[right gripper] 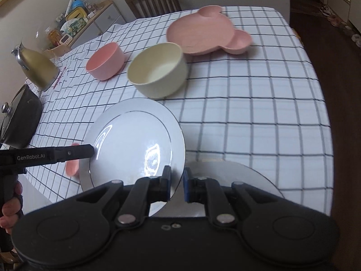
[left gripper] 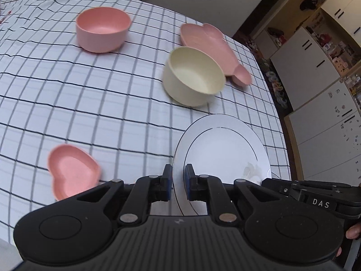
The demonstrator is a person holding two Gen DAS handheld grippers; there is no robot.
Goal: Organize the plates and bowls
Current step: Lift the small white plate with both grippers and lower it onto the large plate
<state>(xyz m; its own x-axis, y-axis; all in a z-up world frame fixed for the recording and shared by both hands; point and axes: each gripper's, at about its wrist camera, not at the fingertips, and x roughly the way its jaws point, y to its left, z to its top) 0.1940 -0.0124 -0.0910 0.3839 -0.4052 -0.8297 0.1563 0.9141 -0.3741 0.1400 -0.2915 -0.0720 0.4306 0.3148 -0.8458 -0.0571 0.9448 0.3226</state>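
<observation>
A white plate (left gripper: 225, 149) with a thin dark ring is held tilted above the checked tablecloth. My left gripper (left gripper: 178, 178) is shut on its left rim. My right gripper (right gripper: 177, 180) is shut on the opposite rim of the same white plate (right gripper: 135, 144). Beyond it stand a cream bowl (left gripper: 194, 76) (right gripper: 158, 67) and a pink bowl (left gripper: 102, 29) (right gripper: 106, 61). A pink bear-shaped plate (left gripper: 209, 43) (right gripper: 203, 31) lies farther back. A pink heart dish (left gripper: 72, 171) sits near left. A second round grey plate (right gripper: 237, 176) lies under the held one.
A black lidded pot (right gripper: 18, 122) and a gold kettle (right gripper: 36, 67) stand at the table's left side. A wooden chair (right gripper: 153, 0) is behind the table. The table edge (right gripper: 315, 67) drops off to dark floor on the right. White cabinets (left gripper: 315, 90) line the wall.
</observation>
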